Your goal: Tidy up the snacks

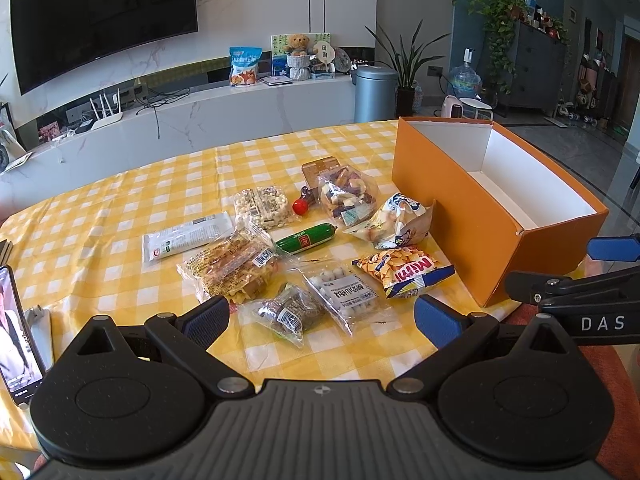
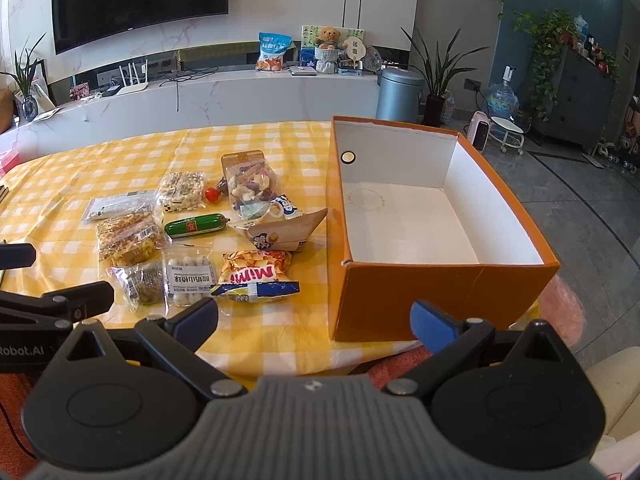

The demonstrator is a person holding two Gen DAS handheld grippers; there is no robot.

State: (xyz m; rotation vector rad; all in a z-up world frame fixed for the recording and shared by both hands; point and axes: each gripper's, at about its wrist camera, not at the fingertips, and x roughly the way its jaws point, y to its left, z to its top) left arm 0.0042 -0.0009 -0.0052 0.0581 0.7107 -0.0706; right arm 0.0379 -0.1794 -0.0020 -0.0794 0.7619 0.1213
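Note:
Several snack packs lie on the yellow checked tablecloth (image 1: 120, 184): a Mimi chip bag (image 1: 402, 270) (image 2: 258, 274), a green sausage (image 1: 306, 238) (image 2: 196, 226), a pastry pack (image 1: 236, 266), a white-ball candy pack (image 1: 346, 292) (image 2: 188, 276) and a dried fruit bag (image 1: 346, 194) (image 2: 250, 184). An empty orange box (image 1: 448, 216) (image 2: 436, 292) with a white inside stands to their right. My left gripper (image 1: 322, 318) is open and empty, low before the snacks. My right gripper (image 2: 314, 320) is open and empty at the table's near edge, between the snacks and the box.
A phone (image 1: 16, 332) with a lit screen stands at the table's left edge. Behind the table are a white TV counter (image 1: 200, 120), a metal bin (image 1: 374, 94) and plants. The right gripper's fingers (image 1: 616, 248) show at the right of the left wrist view.

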